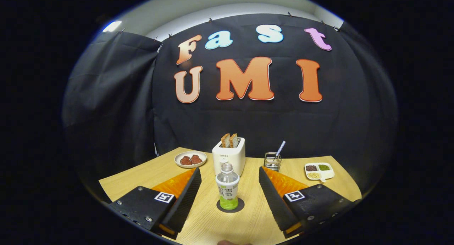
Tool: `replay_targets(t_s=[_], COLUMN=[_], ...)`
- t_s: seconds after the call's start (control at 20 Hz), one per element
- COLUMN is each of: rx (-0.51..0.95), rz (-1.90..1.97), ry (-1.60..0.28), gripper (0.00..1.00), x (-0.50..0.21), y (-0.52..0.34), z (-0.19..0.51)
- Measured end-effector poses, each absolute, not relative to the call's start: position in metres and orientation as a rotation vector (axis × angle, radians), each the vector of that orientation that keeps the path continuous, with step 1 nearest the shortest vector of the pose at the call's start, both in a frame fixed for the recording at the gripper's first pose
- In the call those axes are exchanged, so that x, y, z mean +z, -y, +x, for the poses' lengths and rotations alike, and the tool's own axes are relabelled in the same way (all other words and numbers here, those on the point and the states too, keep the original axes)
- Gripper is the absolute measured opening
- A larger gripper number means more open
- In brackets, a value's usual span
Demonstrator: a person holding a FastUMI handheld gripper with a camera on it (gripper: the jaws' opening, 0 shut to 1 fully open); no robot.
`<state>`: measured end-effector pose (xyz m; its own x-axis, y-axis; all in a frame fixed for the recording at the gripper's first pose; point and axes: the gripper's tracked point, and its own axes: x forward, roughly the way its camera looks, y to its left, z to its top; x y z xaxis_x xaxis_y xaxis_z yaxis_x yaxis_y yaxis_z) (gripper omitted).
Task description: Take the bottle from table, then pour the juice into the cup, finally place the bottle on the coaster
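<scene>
Tongs [230, 195] spread wide, released, nothing gripped. Bottle [227, 187] stands upright between the two fingers, clear gap on both sides, sitting on a dark round coaster [240, 206] on the desk [142, 176]. Judging by that, the placing step looks done: bottle is parked on the coaster and the fingers are let go so it stands free. Only a little green liquid sits at the bottle's base, which would fit a pour already made. Can't make out a cup.

Far side, just behind the bottle: white toaster [229, 155] with two bread slices poking up. Far left of it, a plate [190, 159] with two reddish-brown pieces. Far right, a wire holder [272, 161] with a checked straw-like stick, then a divided dish [319, 171] of dark, green and pale grains.

Writing: small brand mark on the toaster front, too small to be sure of. Bottle has a printed wrap. Each finger body carries a square black-and-white marker tag.
</scene>
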<state>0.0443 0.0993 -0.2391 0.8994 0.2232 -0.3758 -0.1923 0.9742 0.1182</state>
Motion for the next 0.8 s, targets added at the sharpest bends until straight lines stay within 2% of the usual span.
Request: replay_targets(t_s=[0.35,0.8], rx=[0.209,0.176], rz=[0.089,0.086], ry=[-0.226,-0.144], gripper=[0.97,0.97], x=[-0.116,-0.045], y=[-0.076,-0.053], z=[0.002,-0.026])
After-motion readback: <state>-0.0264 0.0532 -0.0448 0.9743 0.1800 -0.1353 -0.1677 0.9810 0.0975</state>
